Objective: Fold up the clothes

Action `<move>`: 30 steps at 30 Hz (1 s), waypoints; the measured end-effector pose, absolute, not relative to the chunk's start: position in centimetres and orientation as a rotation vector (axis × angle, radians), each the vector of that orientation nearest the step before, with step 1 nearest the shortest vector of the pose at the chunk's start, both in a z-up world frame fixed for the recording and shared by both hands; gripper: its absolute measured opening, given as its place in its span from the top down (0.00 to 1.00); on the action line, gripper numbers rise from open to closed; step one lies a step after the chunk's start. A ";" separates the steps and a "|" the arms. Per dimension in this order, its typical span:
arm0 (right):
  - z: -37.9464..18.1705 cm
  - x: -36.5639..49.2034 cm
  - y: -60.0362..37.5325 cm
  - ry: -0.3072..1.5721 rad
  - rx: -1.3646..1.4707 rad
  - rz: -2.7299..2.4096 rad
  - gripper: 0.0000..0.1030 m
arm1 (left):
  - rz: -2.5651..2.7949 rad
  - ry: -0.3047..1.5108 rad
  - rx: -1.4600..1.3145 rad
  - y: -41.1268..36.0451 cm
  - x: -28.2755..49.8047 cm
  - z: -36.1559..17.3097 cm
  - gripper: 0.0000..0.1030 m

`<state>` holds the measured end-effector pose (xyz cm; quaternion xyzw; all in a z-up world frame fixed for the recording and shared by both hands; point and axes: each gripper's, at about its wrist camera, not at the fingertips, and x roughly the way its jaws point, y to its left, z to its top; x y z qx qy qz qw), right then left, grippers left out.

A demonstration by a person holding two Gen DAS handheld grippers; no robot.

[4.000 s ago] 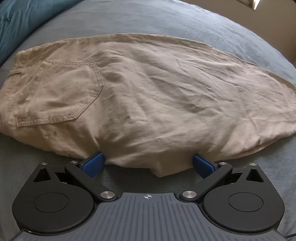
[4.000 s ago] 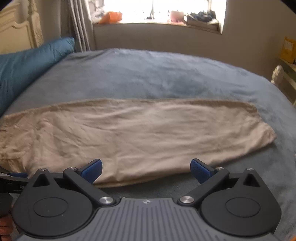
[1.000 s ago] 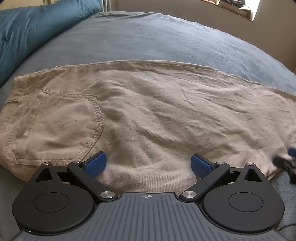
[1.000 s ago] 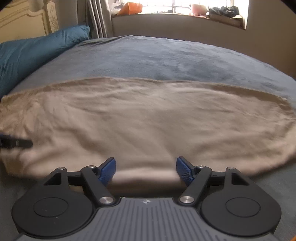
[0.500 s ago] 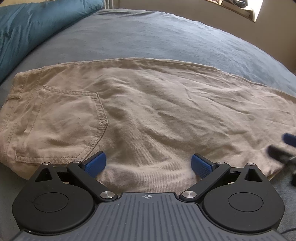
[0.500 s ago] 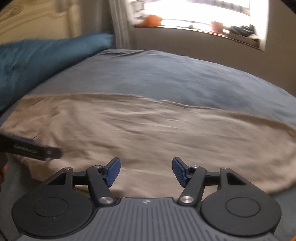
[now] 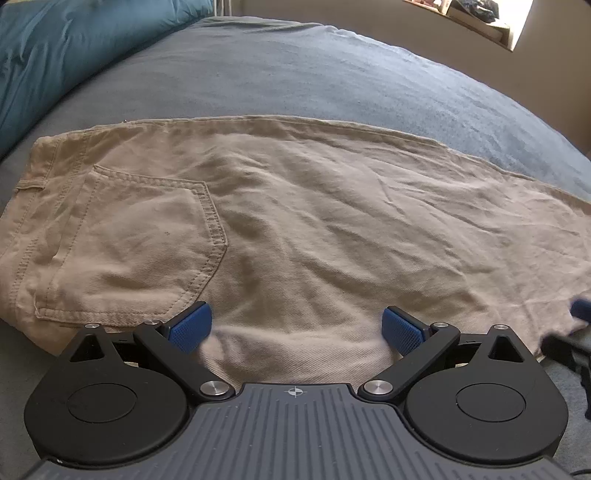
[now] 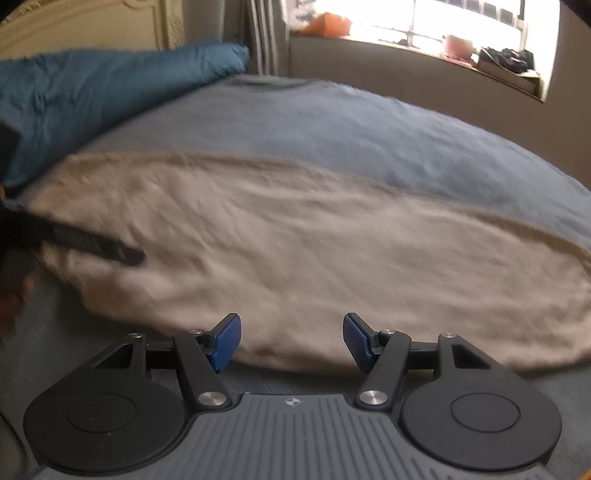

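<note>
the tan trousers (image 7: 314,229) lie flat, folded lengthwise, across the grey-blue bed (image 7: 332,74), filling the middle of both views, waist and back pocket (image 7: 125,251) at the left of the left wrist view. compared with a second ago, the right wrist view has swung so the trousers run as a slanted band from upper left to lower right, and the window (image 8: 461,22) and the blue pillow (image 8: 92,99) now take more of the top of the frame. the right gripper (image 8: 291,341) has just been narrowing its fingers; they stand apart with the near edge of the trousers behind the gap, nothing pinched. the left gripper (image 7: 297,328) looks as it did earlier, fingers spread wide over the cloth near the crotch, gripping nothing. the right wrist view is smeared by motion, so creases and hems are hard to read, and the leg ends run off its right edge. a dark blurred bar (image 8: 92,243) crosses the left of that view; it cannot be made out clearly.
</note>
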<state>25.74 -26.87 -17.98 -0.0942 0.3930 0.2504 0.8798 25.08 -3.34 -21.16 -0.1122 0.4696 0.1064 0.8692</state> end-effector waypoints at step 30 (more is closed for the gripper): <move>-21.3 29.3 -29.0 0.961 -0.123 0.370 0.36 | 0.235 0.992 -0.203 -3.2 25.1 -21.4 0.02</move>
